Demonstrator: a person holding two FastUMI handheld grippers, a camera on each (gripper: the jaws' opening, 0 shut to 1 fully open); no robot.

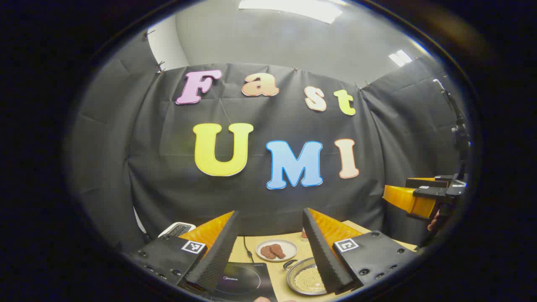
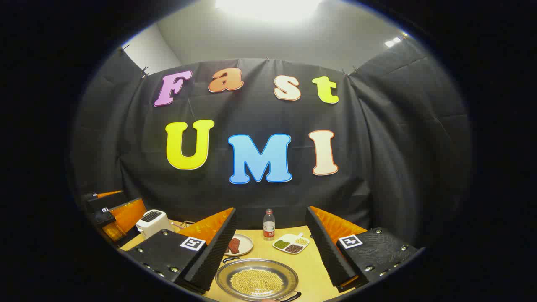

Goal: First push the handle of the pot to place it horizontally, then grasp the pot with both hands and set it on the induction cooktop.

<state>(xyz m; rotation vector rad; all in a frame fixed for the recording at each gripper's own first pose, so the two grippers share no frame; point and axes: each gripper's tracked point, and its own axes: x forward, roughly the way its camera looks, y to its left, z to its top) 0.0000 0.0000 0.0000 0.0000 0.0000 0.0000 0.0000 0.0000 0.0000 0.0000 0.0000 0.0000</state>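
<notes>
A shallow silver pot point(image 2: 256, 279) full of small yellow beans sits on the wooden table point(image 2: 310, 268), low between my right gripper's fingers. Its two dark loop handles point(image 2: 230, 259) lie on a diagonal, one at the far left and one at the near right. My right gripper point(image 2: 271, 209) is open above the pot and holds nothing. In the left gripper view the pot point(image 1: 304, 279) is partly behind the right finger, and the black induction cooktop point(image 1: 241, 281) lies to its left. My left gripper point(image 1: 270, 212) is open and holds nothing. The right gripper point(image 1: 390, 196) hovers at the far right.
Behind the pot stand a plate of meat point(image 2: 239, 245), a water bottle point(image 2: 268, 226) and a divided dish of beans point(image 2: 290, 243). A white toaster point(image 2: 152, 221) sits at the back left, near the left gripper point(image 2: 113, 214). A cord point(image 1: 248, 251) runs from the cooktop.
</notes>
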